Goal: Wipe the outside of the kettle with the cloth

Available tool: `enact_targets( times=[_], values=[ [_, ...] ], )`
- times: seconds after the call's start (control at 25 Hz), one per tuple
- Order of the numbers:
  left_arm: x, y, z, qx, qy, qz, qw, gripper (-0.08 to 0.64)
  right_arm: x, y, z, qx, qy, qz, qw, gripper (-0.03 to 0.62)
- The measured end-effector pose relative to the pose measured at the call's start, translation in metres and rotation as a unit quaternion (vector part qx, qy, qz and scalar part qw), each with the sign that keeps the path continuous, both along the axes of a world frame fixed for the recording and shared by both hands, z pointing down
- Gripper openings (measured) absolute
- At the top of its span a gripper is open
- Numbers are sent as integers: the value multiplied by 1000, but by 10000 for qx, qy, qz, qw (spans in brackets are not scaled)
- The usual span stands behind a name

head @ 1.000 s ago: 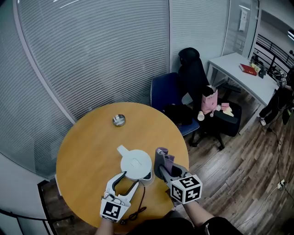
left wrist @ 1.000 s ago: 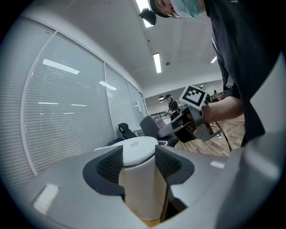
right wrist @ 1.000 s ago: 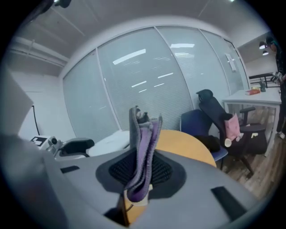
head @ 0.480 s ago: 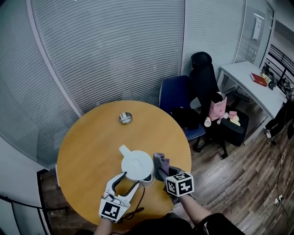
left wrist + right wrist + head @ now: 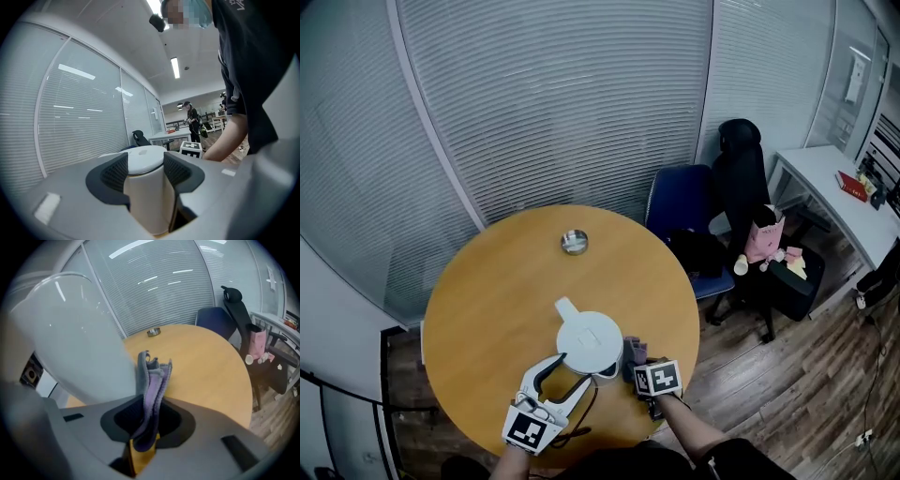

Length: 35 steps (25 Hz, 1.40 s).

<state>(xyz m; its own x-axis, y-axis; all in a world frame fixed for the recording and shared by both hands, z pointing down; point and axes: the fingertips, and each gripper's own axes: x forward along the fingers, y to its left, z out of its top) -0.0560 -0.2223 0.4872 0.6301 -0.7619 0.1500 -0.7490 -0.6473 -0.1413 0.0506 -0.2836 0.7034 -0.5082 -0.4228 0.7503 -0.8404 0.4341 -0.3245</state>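
One cloth (image 5: 151, 380) — pinched in the right gripper (image 5: 150, 422), seemingly touching the kettle (image 5: 70, 338).

Bright, even light from ceiling strip lights (image 5: 175, 67), soft shadows, fisheye-warped dark-vignetted edges

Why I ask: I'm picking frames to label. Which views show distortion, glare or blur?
Head view: the fisheye bows the blinds, but the picture is otherwise sharp and evenly lit. Left gripper view: the corners are black, the ceiling lights glare, and the kettle is crisp. Right gripper view: the kettle fills the left, soft and streaked with reflections, while the cloth is sharp.
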Motion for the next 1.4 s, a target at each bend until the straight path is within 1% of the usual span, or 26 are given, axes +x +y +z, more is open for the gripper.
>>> enact_targets(
  times=[0.12, 0.2, 0.32, 0.4, 0.48, 0.56, 0.68, 0.8, 0.92, 1.04, 1.12, 1.28, 1.4],
  values=[
    [0, 0, 1, -7, 31, -61, 10000, 224, 0, -3, 3, -15, 1, -87, 10000, 81],
    [0, 0, 2, -7, 55, -84, 9999, 225, 3, -7, -7, 130, -44, -75, 9999, 80],
    [0, -1, 1, -14, 110, -111, 9999, 225, 9, -22, -47, 667, -272, -51, 9974, 80],
    [-1, -1, 1, -10, 134, -133, 9998, 227, 13, -35, -83, 1089, -511, -56, 9927, 80],
    [-1, -1, 1, -23, 159, -164, 9997, 229, 15, -47, -124, 1519, -798, -114, 9851, 80],
    [-1, 0, 0, -38, 185, -202, 9996, 229, 13, -56, -165, 1952, -1057, -307, 9746, 80],
    [0, 0, 0, -22, 179, -244, 9995, 233, 0, -59, -211, 2488, -1238, -905, 9563, 80],
    [1, -2, 0, -14, 201, -297, 9994, 233, -15, -58, -227, 2766, -1140, -1624, 9403, 80],
    [3, -2, 1, -15, 217, -374, 9991, 233, -26, -56, -221, 2751, -1017, -2220, 9299, 80],
    [5, -3, 1, -6, 256, -426, 9988, 233, -33, -56, -208, 2758, -908, -2751, 9165, 80],
    [5, -4, 1, 6, 295, -446, 9986, 233, -36, -58, -192, 2656, -884, -3012, 9115, 80],
    [4, -3, 1, 9, 329, -502, 9982, 233, -41, -60, -139, 2101, -728, -3368, 9149, 80],
    [4, -3, 1, -9, 364, -543, 9979, 235, -41, -59, -95, 1654, -819, -3368, 9233, 80]
  ],
)
